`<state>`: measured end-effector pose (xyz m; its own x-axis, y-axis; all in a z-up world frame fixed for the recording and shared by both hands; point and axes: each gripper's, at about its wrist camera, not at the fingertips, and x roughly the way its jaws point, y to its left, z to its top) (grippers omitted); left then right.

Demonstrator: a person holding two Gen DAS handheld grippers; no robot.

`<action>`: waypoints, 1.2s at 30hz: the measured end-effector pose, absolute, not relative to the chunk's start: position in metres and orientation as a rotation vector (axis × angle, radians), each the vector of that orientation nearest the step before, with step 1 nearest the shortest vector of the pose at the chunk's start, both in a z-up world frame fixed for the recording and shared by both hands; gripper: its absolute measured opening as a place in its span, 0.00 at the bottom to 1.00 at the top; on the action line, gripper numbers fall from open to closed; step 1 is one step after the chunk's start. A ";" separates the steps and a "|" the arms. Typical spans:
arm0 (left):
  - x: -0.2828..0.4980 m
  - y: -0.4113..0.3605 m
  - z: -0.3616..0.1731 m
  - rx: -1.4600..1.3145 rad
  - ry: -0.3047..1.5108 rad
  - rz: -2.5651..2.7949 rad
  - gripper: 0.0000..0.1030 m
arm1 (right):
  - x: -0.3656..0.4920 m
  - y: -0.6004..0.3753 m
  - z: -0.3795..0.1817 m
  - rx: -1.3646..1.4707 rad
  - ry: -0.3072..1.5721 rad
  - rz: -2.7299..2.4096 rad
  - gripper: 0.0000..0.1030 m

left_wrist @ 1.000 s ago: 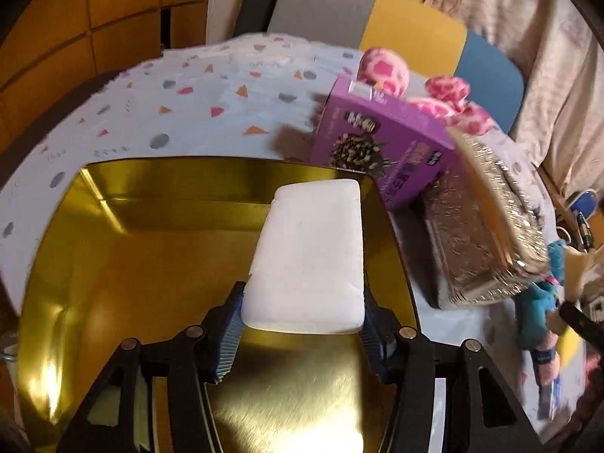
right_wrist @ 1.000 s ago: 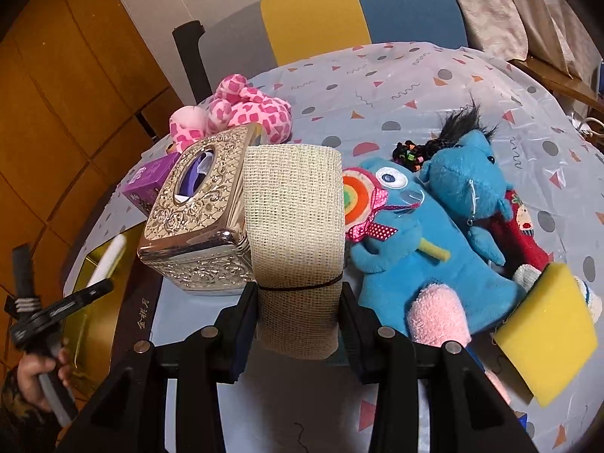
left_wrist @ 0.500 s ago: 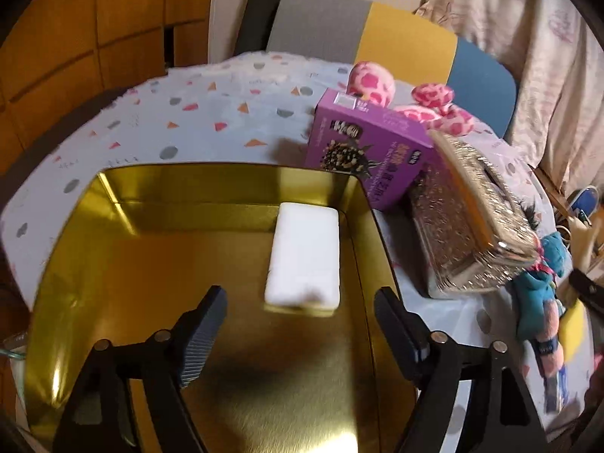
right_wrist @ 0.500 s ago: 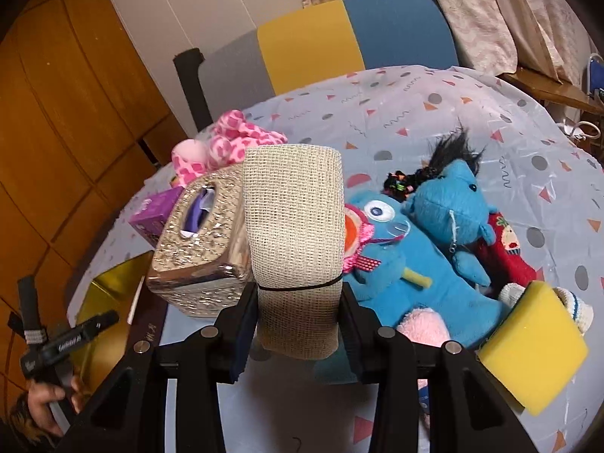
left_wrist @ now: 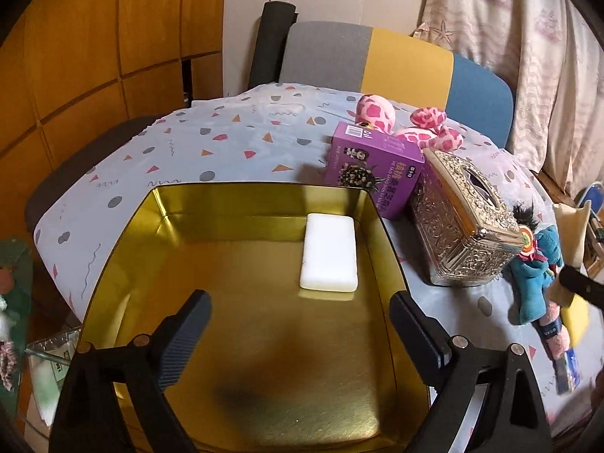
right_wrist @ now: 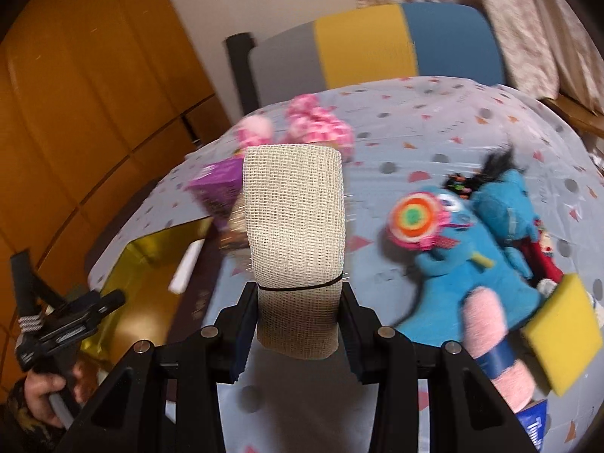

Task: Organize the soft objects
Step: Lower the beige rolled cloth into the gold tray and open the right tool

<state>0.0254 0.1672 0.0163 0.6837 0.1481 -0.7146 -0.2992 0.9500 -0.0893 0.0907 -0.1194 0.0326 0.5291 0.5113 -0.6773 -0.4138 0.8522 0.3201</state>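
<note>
A white foam block (left_wrist: 329, 252) lies flat inside the gold tin tray (left_wrist: 260, 385), toward its far right corner. My left gripper (left_wrist: 298, 322) hangs above the tray, its jaws opening wide with nothing between them, the block well ahead of the tips. My right gripper (right_wrist: 298, 302) is shut on a beige mesh bandage roll (right_wrist: 293, 226), held upright above the tablecloth. The gold tray (right_wrist: 147, 290) with the white block (right_wrist: 187, 266) lies to its left, where the left gripper (right_wrist: 68, 321) and a hand (right_wrist: 45, 392) show.
A purple box (left_wrist: 373, 168), an ornate metal tissue box (left_wrist: 462, 222) and a pink spotted plush (left_wrist: 400, 120) stand right of the tray. Blue plush toys (right_wrist: 487, 249), a pink sock (right_wrist: 494, 343) and a yellow sponge (right_wrist: 562, 332) lie at right. A chair (left_wrist: 377, 56) stands behind the table.
My left gripper let go of the white block, opened wide and drew back and up from it. My right gripper lifted and swung left with the bandage roll still in it.
</note>
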 end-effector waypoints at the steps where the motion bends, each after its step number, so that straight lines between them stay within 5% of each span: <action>1: 0.024 0.169 0.016 -0.210 0.778 0.255 0.93 | 0.086 -0.110 0.034 0.121 0.856 0.583 0.40; 16: 0.001 0.198 0.008 -0.243 0.779 0.312 0.93 | 0.053 0.028 0.014 0.022 1.016 0.847 0.40; 36: -0.019 0.234 -0.007 -0.319 0.798 0.373 0.94 | 0.066 0.083 -0.024 -0.134 1.107 0.726 0.48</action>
